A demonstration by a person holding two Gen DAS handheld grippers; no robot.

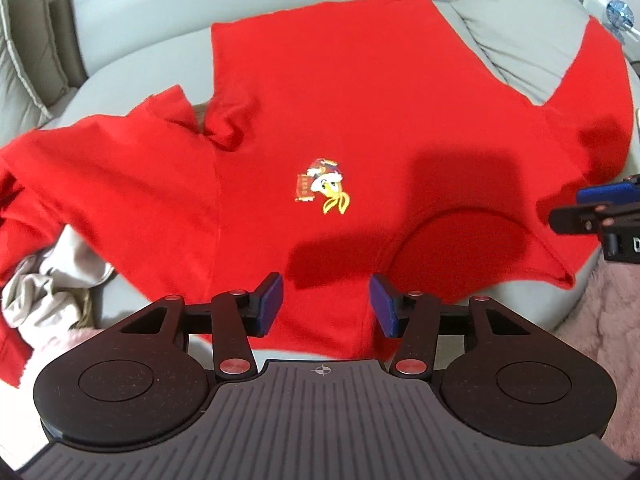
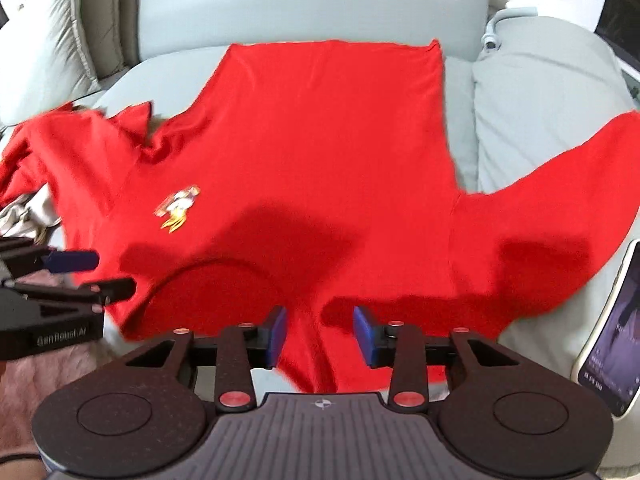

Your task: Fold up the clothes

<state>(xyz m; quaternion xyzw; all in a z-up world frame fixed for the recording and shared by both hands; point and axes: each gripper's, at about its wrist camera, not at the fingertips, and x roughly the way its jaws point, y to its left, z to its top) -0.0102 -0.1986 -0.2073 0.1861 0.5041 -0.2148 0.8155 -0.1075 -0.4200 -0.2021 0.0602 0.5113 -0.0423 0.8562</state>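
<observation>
A red T-shirt (image 1: pixel 340 120) lies spread flat on a grey sofa seat (image 1: pixel 132 52), collar toward me, hem at the far side. It has a small cartoon print (image 1: pixel 323 186) on the chest. The left sleeve is rumpled, the right sleeve lies out over a cushion. My left gripper (image 1: pixel 326 306) is open, just above the shoulder left of the collar. My right gripper (image 2: pixel 320 338) is open above the shoulder right of the collar; the shirt (image 2: pixel 320 140) fills that view. Each gripper shows in the other's view, the right (image 1: pixel 596 208) and the left (image 2: pixel 80 276).
Beige and pink clothes (image 1: pixel 44 292) lie heaped at the left under the sleeve. A grey cushion (image 2: pixel 540 100) sits at the right. A phone (image 2: pixel 612 332) with its screen lit lies at the right edge. A pink fluffy blanket (image 1: pixel 608 320) covers the near edge.
</observation>
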